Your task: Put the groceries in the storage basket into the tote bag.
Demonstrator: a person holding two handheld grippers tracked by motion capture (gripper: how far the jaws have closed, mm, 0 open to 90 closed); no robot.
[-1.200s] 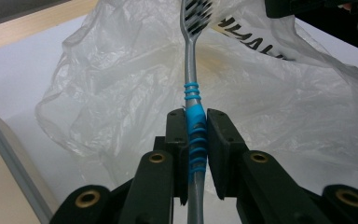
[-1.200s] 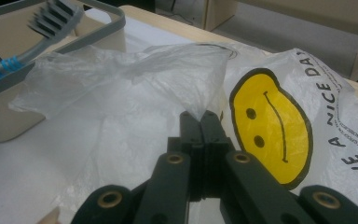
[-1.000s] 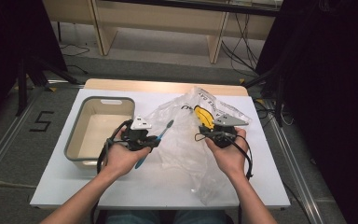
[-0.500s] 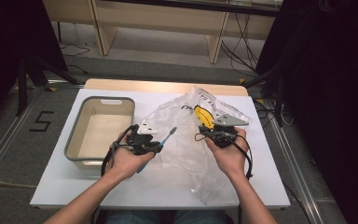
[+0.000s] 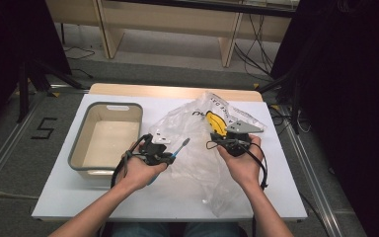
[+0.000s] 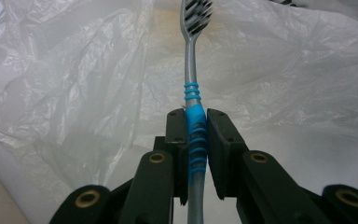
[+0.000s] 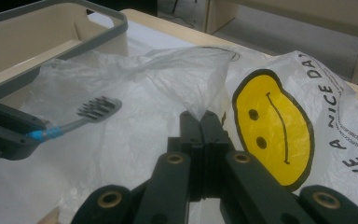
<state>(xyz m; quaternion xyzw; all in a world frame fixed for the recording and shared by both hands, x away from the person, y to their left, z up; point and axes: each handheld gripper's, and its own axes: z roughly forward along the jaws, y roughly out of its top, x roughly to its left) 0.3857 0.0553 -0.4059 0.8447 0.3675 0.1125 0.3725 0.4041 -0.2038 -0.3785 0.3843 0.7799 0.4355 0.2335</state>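
Left gripper (image 6: 197, 135): jaws closed on the toothbrush (image 6: 192, 93), clamped at the blue ribbed grip of the handle. The grey neck runs straight out past the jaw tips, and the bristle head stands beyond them, over the bag (image 6: 74, 93). In the high view the left gripper (image 5: 164, 154) sits in the person's left hand (image 5: 140, 170), just to the right of the bin's near corner, with the toothbrush (image 5: 178, 148) slanting up and to the right so that its head lies over the bag's left part.

Right gripper (image 7: 200, 119): jaws fully closed, pinching a fold of the thin clear plastic of the bag (image 7: 186, 79). The film rises from the jaw tips in a taut peak. Beside the jaws the bag carries a yellow smiley face (image 7: 272, 126) and black lettering. In the high view the right gripper (image 5: 226, 143) is held in the right hand (image 5: 244, 165) at the bag's (image 5: 197, 163) right side, near the yellow print.

Bag: crumpled, spread across the middle of the white counter (image 5: 286, 192), between the two hands and reaching toward the near edge.

Bin (image 5: 81, 143): grey-rimmed, beige inside, standing on the counter's left part, apart from the bag.
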